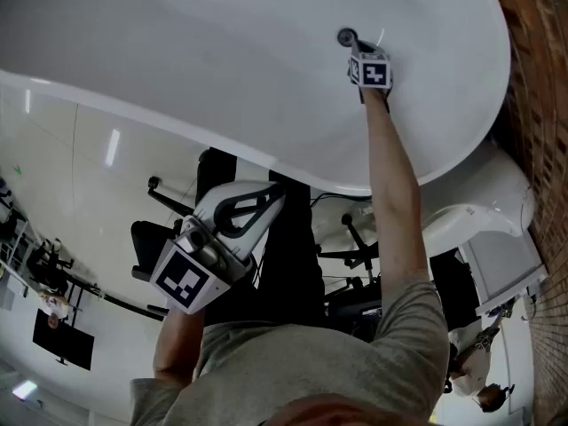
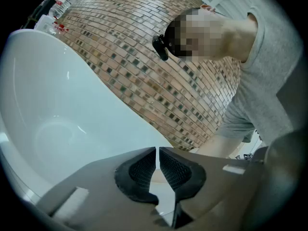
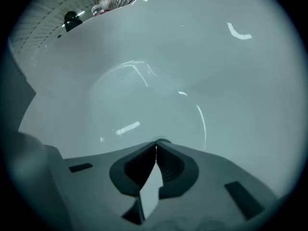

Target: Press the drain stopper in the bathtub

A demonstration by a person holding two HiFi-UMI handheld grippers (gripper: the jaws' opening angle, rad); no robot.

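The white bathtub (image 1: 177,51) fills the top of the head view. Its dark round drain stopper (image 1: 345,36) sits on the tub floor at the upper right. My right gripper (image 1: 353,50) reaches down into the tub at arm's length, shut, with its tips right at the stopper. In the right gripper view only a sliver of the stopper (image 3: 163,141) shows past the closed tips of the right gripper (image 3: 156,147); I cannot tell if they touch. My left gripper (image 1: 273,195) is held back outside the tub. In its own view the left gripper (image 2: 157,153) is shut on nothing, with the tub wall (image 2: 57,105) beyond.
A brick wall (image 1: 537,78) runs along the tub's right side. Bottles (image 2: 61,5) stand at the tub's far end. A white fixture (image 1: 484,216) sits beside the tub. Dark stands and chair legs (image 1: 351,238) are on the glossy floor.
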